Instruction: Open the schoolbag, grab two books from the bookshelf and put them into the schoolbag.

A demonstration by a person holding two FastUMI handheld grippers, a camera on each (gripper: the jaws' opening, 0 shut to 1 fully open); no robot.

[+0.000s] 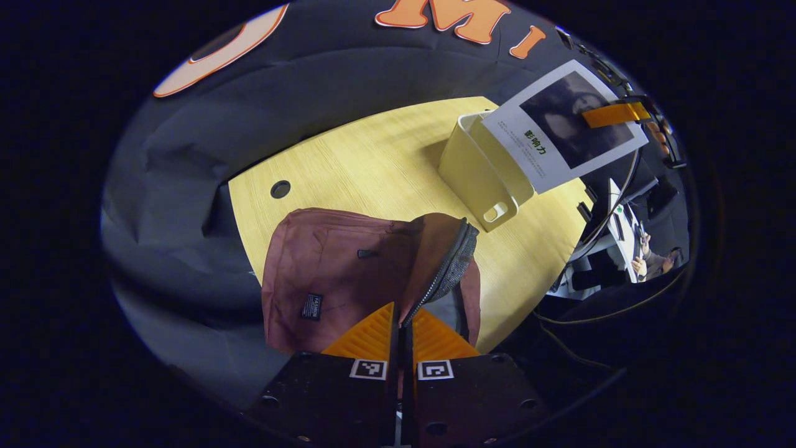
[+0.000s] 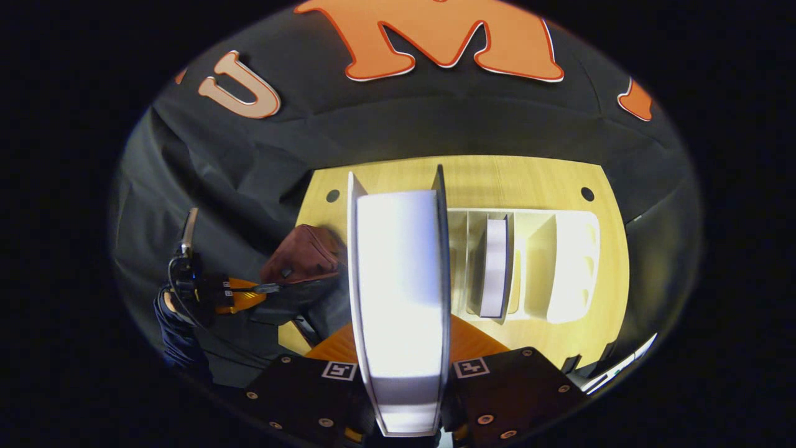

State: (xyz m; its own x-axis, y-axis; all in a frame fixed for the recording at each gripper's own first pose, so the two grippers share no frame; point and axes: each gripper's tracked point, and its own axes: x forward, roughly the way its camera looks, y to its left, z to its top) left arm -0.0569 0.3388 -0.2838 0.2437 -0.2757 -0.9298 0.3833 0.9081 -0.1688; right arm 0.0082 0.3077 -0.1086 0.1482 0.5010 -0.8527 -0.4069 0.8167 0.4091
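Schoolbag (image 1: 336, 280) lies on the table (image 1: 373, 168), its flap pinched and lifted by our left tongs (image 1: 403, 333). Our right tongs (image 2: 401, 367) clench 1 book (image 2: 398, 280), held upright, long axis pointing away from us. From those tongs the bag sits low to the left, beside the bookshelf (image 2: 559, 267), where 1 more book (image 2: 494, 267) stands.

Dim booth, glare, fisheye-warped edges.
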